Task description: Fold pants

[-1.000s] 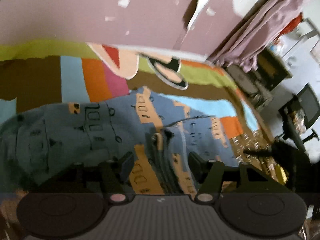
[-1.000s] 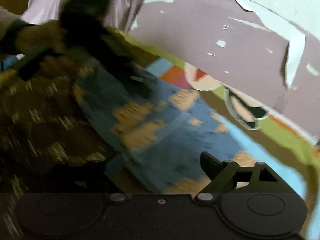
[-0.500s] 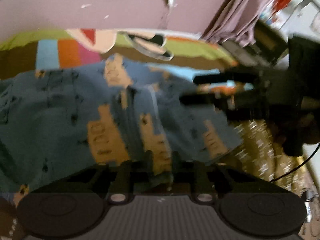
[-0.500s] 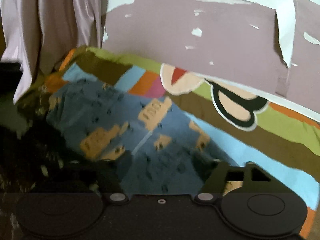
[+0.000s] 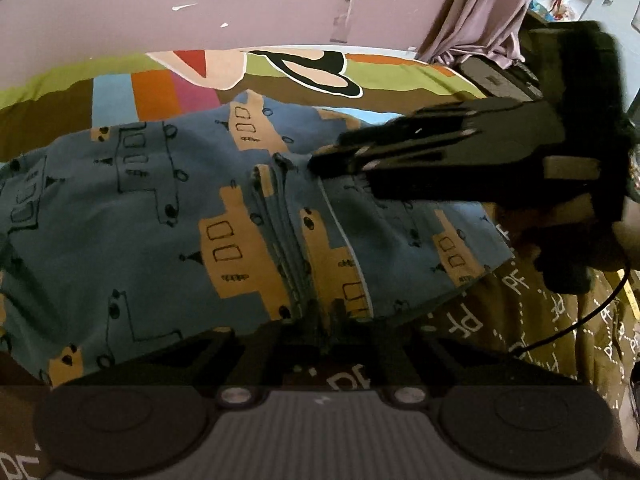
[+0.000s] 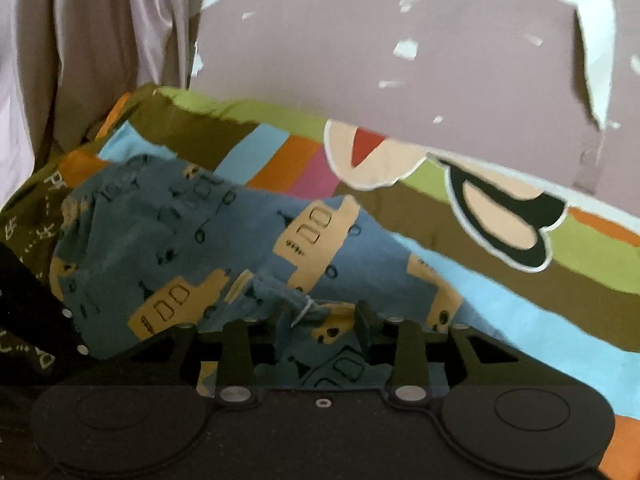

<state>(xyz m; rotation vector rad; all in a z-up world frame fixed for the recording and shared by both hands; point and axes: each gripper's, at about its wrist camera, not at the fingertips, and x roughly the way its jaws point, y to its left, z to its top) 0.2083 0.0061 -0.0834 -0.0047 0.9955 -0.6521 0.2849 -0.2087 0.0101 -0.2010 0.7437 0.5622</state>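
Blue pants [image 5: 168, 216] printed with tan buses lie on a colourful bedspread [image 5: 152, 92]; they also show in the right wrist view [image 6: 240, 248]. My left gripper [image 5: 324, 320] is shut on the pants' near edge at the centre seam. My right gripper [image 6: 322, 318] is partly closed around a bunched fold of the pants, with fabric between its fingers [image 6: 364, 320]. In the left wrist view the right gripper [image 5: 332, 160] reaches in from the right onto the pants' middle.
A mauve wall [image 5: 240, 0] with peeling paint runs along the bed's far side. A pale curtain [image 6: 80, 40] hangs at the bed's end. A brown blanket with white letters [image 5: 540, 320] lies by the near edge. A black cable [image 5: 592, 312] trails over it.
My left gripper went from open above the pants to shut on their near edge. My right gripper moved in over the pants and narrowed around a fold.
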